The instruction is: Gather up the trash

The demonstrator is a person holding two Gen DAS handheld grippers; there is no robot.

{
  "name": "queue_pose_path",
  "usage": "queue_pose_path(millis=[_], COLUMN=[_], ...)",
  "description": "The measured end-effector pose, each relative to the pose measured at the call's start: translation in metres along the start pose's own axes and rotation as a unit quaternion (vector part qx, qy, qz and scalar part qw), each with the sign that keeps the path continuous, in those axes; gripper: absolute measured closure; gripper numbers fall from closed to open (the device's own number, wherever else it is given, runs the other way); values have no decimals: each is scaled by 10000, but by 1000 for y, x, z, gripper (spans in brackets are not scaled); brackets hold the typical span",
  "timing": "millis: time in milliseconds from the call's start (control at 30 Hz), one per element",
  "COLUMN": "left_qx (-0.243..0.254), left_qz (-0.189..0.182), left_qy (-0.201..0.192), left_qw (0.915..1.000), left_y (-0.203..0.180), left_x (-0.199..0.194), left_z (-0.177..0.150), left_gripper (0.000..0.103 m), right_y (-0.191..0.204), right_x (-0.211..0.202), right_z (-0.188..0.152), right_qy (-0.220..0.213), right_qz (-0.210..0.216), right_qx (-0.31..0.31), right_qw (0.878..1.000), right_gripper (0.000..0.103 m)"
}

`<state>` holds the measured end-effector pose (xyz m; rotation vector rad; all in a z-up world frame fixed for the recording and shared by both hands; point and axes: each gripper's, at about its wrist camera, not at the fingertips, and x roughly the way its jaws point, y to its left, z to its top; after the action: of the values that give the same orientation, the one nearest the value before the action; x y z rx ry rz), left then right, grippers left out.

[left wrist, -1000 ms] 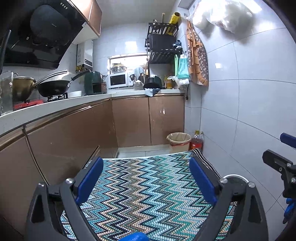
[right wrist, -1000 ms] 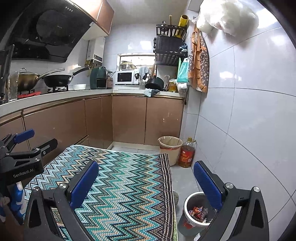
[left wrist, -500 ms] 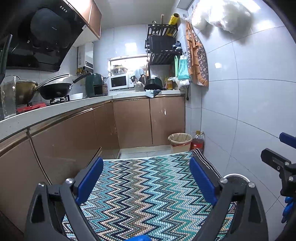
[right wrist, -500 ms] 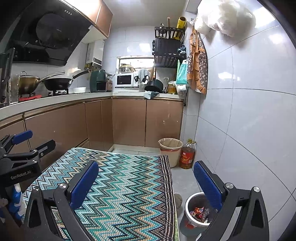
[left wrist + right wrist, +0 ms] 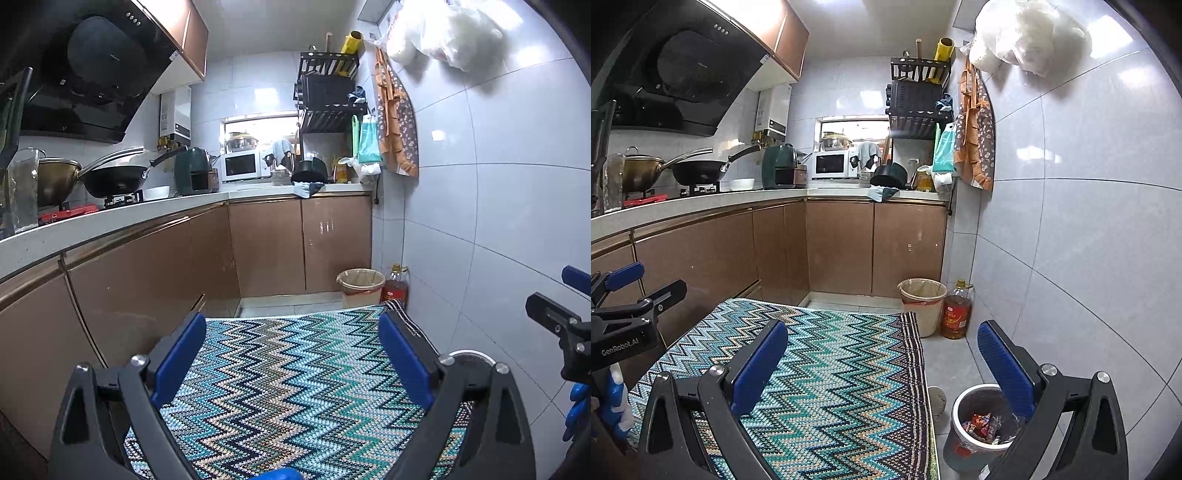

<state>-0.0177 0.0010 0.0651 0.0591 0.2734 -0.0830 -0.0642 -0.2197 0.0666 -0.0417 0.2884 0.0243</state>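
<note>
A small grey trash bin point(image 5: 975, 428) w/ colourful wrappers point(image 5: 982, 426) inside is seen on the tiled floor point(image 5: 955, 363), low right in the right wrist view, between the zigzag cloth point(image 5: 827, 369) and the white tiled wall point(image 5: 1071, 229). Part of its rim is hidden behind the right finger of the right gripper point(image 5: 882, 356). In the left wrist view only the bin's rim point(image 5: 474, 355) shows, behind the right finger of the left gripper point(image 5: 291, 350).

Right gripper: held wide open, blue pads point(image 5: 759, 367) well apart, nothing between them; it is held above the cloth's right part and the floor strip. Left gripper: also wide open, pads point(image 5: 181, 354) well apart, nothing gripped; it is held above the cloth's middle. Each gripper is visible at the edge of the other's view: the left one point(image 5: 624, 321) at far left, the right one point(image 5: 561, 328) at far right.

A worn shoe or slipper tip point(image 5: 936, 400) is seen just beside the bin, at the cloth's edge; which it is can't be told.

Further back, a tan bucket point(image 5: 921, 304) w/ a liner is set on the floor by the brown cabinets point(image 5: 842, 247), w/ an oil bottle point(image 5: 956, 310) just beside it, near the wall. On the counter point(image 5: 701, 201) are seen a wok point(image 5: 696, 171), a brass pot point(image 5: 637, 170), a white bowl point(image 5: 742, 183), a green appliance point(image 5: 779, 166) & a microwave point(image 5: 831, 165). A black rack point(image 5: 916, 96) is mounted above the corner; an orange apron point(image 5: 975, 129) & a white plastic bag point(image 5: 1027, 37) are hung on the wall. A black range hood point(image 5: 676, 74) is fitted over the stove.
</note>
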Motion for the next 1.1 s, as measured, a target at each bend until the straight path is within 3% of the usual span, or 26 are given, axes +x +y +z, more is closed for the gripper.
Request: queue_pose_path(millis=[1100], left_qx=[157], left_qz=[-220], left_qy=[-47], left_qw=[9996], left_y=[-22], left_x=[0], left_z=[1], left_gripper=[9], right_y=[-11], right_x=[-14], right_z=[-3], right_qy=[-159], right_qz=[-294], right_qx=[102], right_qw=[9994], right_gripper=[0])
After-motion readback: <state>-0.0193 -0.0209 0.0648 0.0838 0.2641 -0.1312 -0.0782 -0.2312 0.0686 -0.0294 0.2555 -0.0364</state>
